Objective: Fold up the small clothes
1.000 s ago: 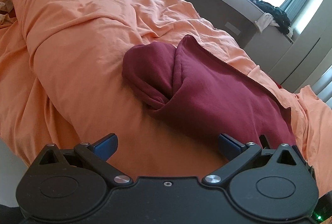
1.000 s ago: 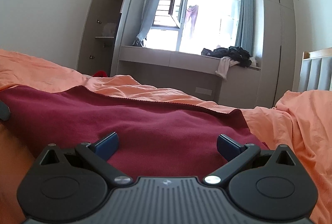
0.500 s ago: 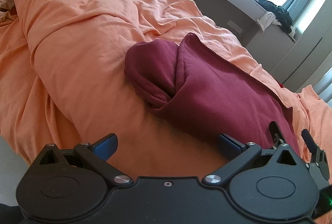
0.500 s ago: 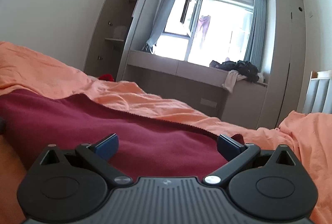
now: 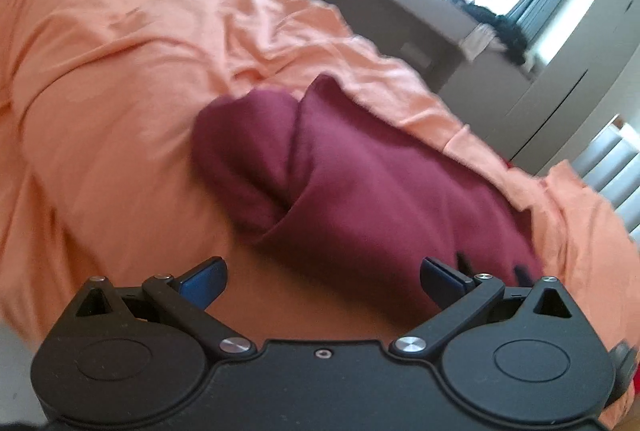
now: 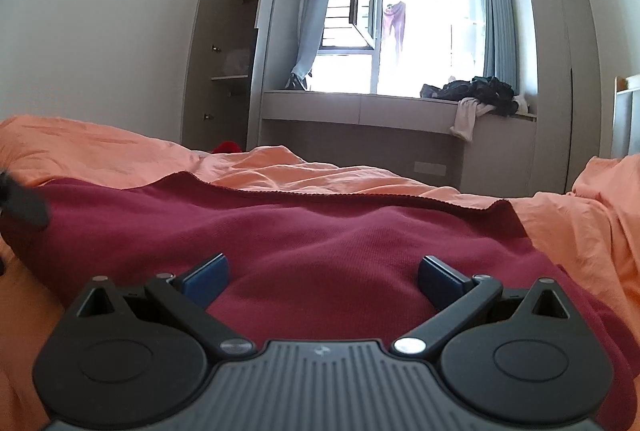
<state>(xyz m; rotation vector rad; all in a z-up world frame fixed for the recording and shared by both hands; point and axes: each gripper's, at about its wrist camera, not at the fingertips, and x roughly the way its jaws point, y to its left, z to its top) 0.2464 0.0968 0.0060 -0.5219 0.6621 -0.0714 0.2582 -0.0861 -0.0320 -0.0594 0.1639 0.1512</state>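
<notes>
Left wrist view, motion-blurred: the orange duvet (image 5: 120,103) covers the bed across the left side and runs behind the maroon garment (image 5: 360,187), which lies on it at centre. The garment's left end is rolled or folded under into a rounded bulge; a flatter panel extends to the right. The left tool (image 5: 322,273) sits low above the duvet at the garment's near edge, its blue-padded fingers (image 5: 204,277) spread wide with nothing between them. Two small dark shapes show by the right finger; what they are cannot be told.

Right wrist view: a dark blurred object (image 6: 22,203) intrudes at the far left edge. The maroon garment (image 6: 320,239) fills the centre, its stitched far hem lying on the orange duvet (image 6: 300,171). The right tool (image 6: 322,273) hangs over the garment, fingers (image 6: 440,277) spread apart and empty. Beyond stand an open cupboard (image 6: 228,59), a window (image 6: 420,31) and dark clothes (image 6: 476,93) on the window bench.
</notes>
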